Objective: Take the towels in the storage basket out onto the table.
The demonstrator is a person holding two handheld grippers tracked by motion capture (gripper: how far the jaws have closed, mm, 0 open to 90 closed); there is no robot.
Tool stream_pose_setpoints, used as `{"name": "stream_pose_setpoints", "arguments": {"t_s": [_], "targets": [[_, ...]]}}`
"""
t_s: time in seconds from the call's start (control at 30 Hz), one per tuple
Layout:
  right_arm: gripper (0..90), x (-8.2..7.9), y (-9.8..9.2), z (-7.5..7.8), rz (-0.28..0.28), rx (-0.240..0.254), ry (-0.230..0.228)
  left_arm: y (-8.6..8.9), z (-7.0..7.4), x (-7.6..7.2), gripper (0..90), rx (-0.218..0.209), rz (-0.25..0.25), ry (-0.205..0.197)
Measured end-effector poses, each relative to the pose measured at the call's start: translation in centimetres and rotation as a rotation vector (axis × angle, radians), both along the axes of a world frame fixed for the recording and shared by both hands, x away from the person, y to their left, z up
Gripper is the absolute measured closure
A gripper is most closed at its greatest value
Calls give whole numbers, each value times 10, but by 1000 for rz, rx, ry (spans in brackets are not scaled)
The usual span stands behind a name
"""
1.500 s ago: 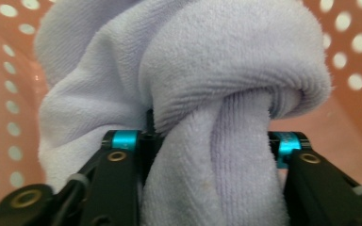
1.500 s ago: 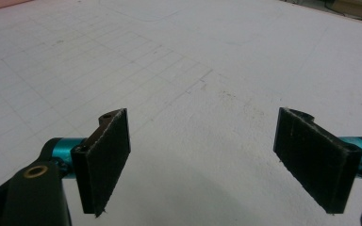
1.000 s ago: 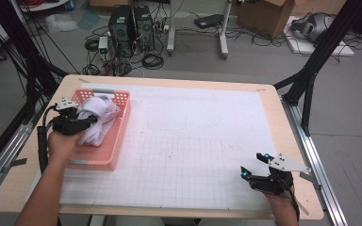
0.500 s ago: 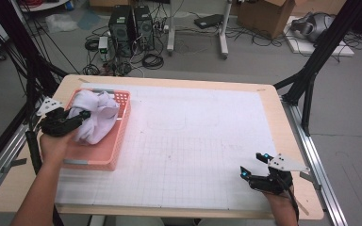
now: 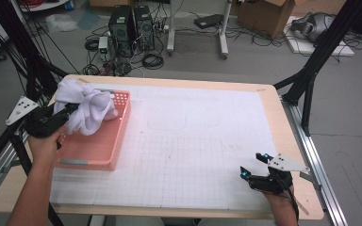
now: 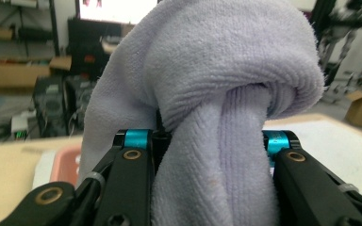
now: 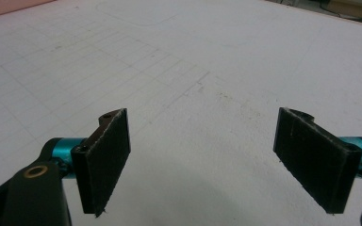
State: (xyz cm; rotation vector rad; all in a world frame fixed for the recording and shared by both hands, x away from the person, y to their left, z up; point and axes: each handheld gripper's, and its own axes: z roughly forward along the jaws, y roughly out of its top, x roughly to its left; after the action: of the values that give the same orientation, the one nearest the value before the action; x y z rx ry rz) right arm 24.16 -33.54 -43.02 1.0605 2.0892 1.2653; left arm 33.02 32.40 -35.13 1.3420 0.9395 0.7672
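A bunched pale lilac towel hangs above the pink plastic basket at the table's left side. My left gripper is shut on it, and the cloth bulges up between the black jaws in the left gripper view, where the towel covers most of the frame. At the table's near right corner my right gripper rests low over the white grid mat. Its jaws stand wide apart with nothing between them, and the right gripper looks across bare mat.
The wooden table edge runs around the mat. Beyond the table, on the floor, stand computer towers, cables and cardboard boxes. Black frame struts rise at both sides of the table.
My left gripper has lifted the towel up out of the basket and drawn it toward the table's left edge. The right gripper has stayed where it was.
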Motion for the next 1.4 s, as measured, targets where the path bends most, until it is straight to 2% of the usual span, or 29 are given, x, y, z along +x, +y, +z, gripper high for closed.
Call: {"name": "stream_pose_setpoints", "arguments": {"t_s": [0.13,0.27,0.4,0.53,0.63,0.73,0.83,1.0,1.17,1.23,1.4], "targets": [[183,0,0,0,0,0,0,4,7,-6,653,-39,-19,-61],[183,1,0,0,0,-5,-5,7,15,-11,652,-49,-37,-107],[184,0,1,-1,2,-4,3,11,20,-15,652,-53,-60,-125],[183,0,1,-1,1,-4,3,19,25,-20,652,-75,-69,-143],[183,1,1,-1,1,-5,2,23,29,-22,652,-70,-75,-153],[183,1,2,-1,3,-4,3,32,37,-27,652,-45,-91,-168],[183,1,2,-1,4,-6,5,37,41,-30,651,-46,-101,-173],[183,2,3,-1,4,-11,1,46,49,-34,650,-59,-171,-187],[183,2,4,-2,7,-11,3,49,64,-37,649,-75,-239,-208],[183,2,5,-1,8,-9,10,48,70,-38,649,-94,-255,-220],[183,2,4,-1,8,-11,5,38,83,-38,649,-111,-307,-248]]}}
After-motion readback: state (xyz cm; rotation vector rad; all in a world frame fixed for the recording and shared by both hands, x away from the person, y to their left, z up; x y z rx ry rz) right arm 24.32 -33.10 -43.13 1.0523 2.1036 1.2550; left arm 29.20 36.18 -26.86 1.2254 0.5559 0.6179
